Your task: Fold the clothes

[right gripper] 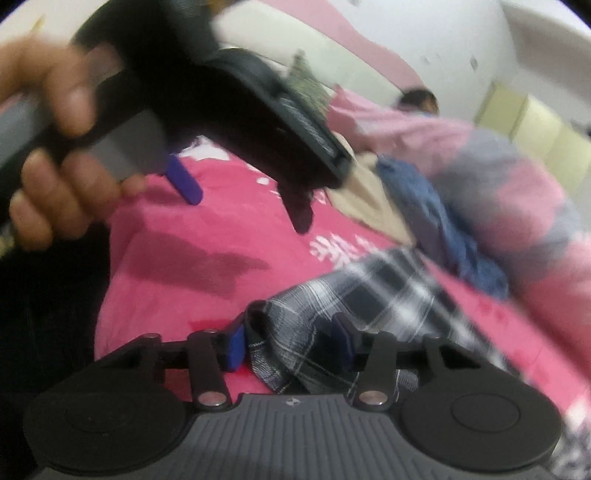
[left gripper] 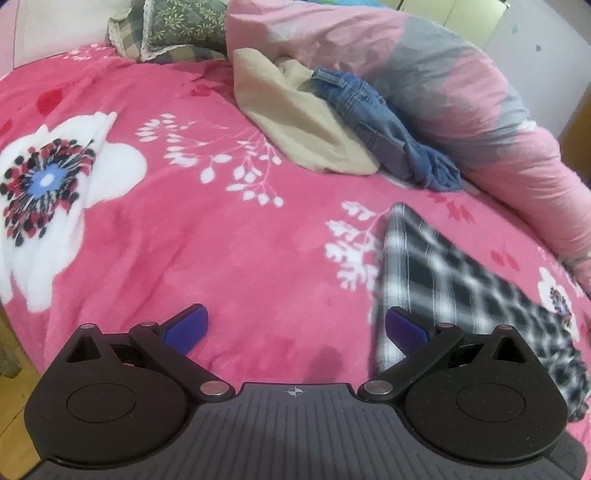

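A black-and-white plaid garment (left gripper: 443, 273) lies in a stretched, blurred triangle on the right of the pink bed. In the left wrist view my left gripper (left gripper: 295, 328) is open above bare blanket, its right pad (left gripper: 406, 330) just at the plaid's edge, holding nothing. In the right wrist view my right gripper (right gripper: 290, 345) is closed in on a bunched fold of the plaid garment (right gripper: 295, 332), which fills the gap between the blue pads. The left gripper (right gripper: 242, 199) hangs open above the bed there, held by a hand (right gripper: 55, 147).
A beige garment (left gripper: 303, 122) and blue jeans (left gripper: 384, 125) lie heaped at the far side against a pink and grey duvet (left gripper: 461, 92). A green patterned pillow (left gripper: 173, 29) sits at the head. The pink floral blanket (left gripper: 184, 221) covers the bed.
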Tool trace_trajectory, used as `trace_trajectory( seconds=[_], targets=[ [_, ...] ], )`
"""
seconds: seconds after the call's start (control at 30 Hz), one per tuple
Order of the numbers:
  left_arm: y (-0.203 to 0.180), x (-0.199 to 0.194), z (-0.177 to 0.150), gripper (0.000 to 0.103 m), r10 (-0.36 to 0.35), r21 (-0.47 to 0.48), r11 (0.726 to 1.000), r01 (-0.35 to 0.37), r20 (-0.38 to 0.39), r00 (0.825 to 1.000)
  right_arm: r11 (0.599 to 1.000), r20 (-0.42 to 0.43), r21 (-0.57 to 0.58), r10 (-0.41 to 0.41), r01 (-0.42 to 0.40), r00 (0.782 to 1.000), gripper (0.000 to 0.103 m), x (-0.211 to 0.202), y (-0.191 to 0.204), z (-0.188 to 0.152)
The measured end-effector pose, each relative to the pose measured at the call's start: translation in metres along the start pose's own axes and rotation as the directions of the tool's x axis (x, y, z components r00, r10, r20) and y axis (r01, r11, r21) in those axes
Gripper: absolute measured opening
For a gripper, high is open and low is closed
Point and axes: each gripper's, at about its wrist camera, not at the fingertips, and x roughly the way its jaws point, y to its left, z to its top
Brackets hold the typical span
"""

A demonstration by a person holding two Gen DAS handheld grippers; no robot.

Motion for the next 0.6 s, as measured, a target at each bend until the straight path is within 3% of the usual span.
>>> trace_trajectory(
  seconds=[0.17, 0.33, 0.6],
  targets=[
    [-0.013, 0.012, 0.008, 0.103, -0.076, 0.022, 0.997, 0.077, -0.019, 0.997, 0.987, 0.0, 0.162, 0.006, -0.006, 1.0, 0.013, -0.004, -0.02, -0.002],
    [-0.031, 0.03, 0.015, 0.103, -0.117, 0.078, 0.989, 0.122, -0.065, 0.991, 0.952, 0.007, 0.305, 0.01, -0.012, 1.0, 0.01, -0.009, -0.039, -0.004],
    [-0.048, 0.061, 0.037, 0.095, -0.189, 0.077, 0.978, 0.195, -0.085, 0.978, 0.936, 0.071, 0.351, 0.005, -0.03, 0.997, 0.009, -0.03, -0.051, 0.002]
  ],
)
